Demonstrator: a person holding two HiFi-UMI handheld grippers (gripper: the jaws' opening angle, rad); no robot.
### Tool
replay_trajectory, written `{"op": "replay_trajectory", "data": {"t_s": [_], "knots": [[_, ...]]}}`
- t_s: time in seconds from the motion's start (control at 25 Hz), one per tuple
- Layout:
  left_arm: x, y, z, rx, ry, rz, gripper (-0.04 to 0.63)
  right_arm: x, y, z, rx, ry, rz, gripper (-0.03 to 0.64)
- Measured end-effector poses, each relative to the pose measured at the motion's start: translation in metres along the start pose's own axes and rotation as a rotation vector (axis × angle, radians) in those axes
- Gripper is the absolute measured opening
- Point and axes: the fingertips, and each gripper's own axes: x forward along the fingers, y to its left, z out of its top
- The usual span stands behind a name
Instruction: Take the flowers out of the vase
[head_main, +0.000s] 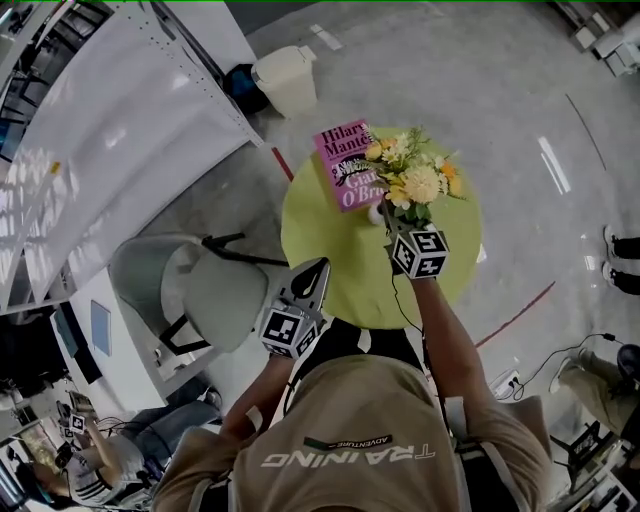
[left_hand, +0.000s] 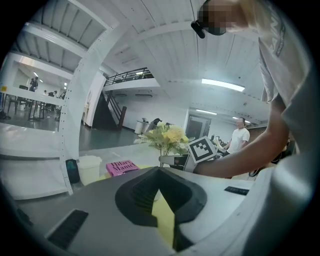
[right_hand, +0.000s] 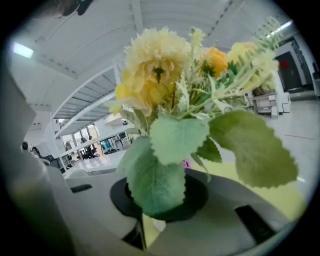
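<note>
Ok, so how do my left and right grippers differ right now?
The right gripper is closed low on the flowers, with leaves filling its view; the left gripper has its jaws together on nothing. The right gripper reaches over the middle of the table; the left gripper sits at its near edge. Both point toward the table's far side.

Left tool shut; right tool clamping flowers.

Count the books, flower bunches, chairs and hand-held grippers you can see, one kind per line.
Book: 1
Flower bunch: 1
Chair: 1
Hand-held grippers: 2 (left hand-held gripper, right hand-held gripper)
Total: 5
</note>
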Motion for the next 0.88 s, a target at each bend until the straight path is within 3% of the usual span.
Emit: {"op": "replay_trajectory", "data": {"t_s": [0.44, 0.68, 0.88], "knots": [[0.003, -0.025, 0.012, 0.018, -0.032, -0.032, 0.002, -0.035, 0.015, 0.07, -0.112, -0.115, 0.025, 0.044], [0.006, -0.042, 0.014, 0.023, -0.038, -0.048, 0.002, -0.073, 0.011, 0.104, -0.121, -0.183, 0.023, 0.04], [0.014, -0.058, 0.026, 0.042, -0.065, -0.074, 0.002, -0.101, -0.009, 0.104, -0.107, -0.158, 0.0, 0.04]]}}
